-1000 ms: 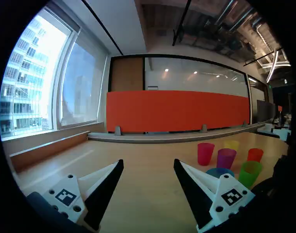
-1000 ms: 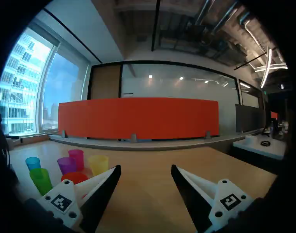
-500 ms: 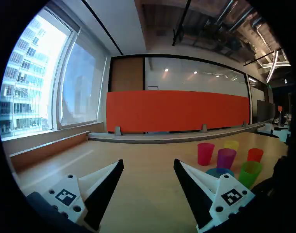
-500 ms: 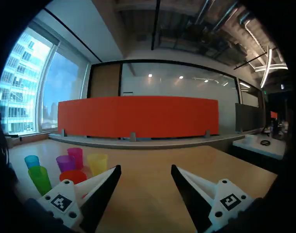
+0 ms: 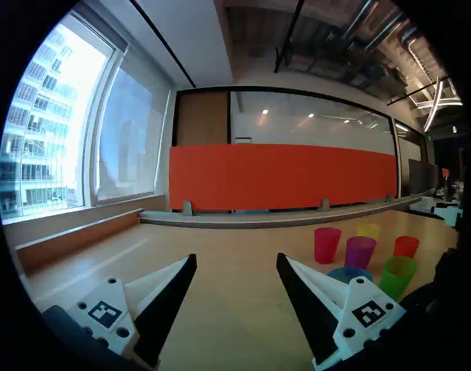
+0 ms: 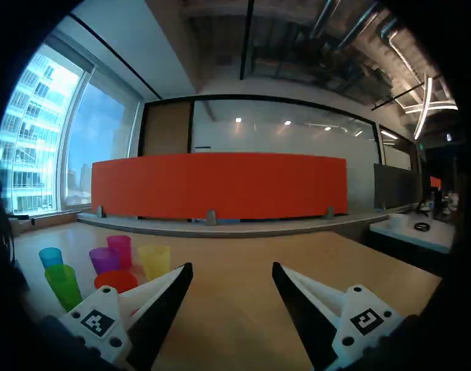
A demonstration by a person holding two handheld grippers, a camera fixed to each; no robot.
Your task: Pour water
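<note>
Coloured cups [image 6: 105,260] stand left — beside right hand-held gripper [image 6: 232,267].

A: left hand-held gripper [image 5: 235,256]: fingers [image 5: 164,300] white, black inner faces, tapering to points.
B: right hand-held gripper [image 6: 231,266]: same build. Square black-and-white marker [image 6: 367,321] and round holes [image 6: 342,341] on each finger.

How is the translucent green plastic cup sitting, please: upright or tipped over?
Upright: the translucent green plastic cup stands base-down on the light wooden table, open rim facing up. Whether it holds water: cannot tell.
</note>
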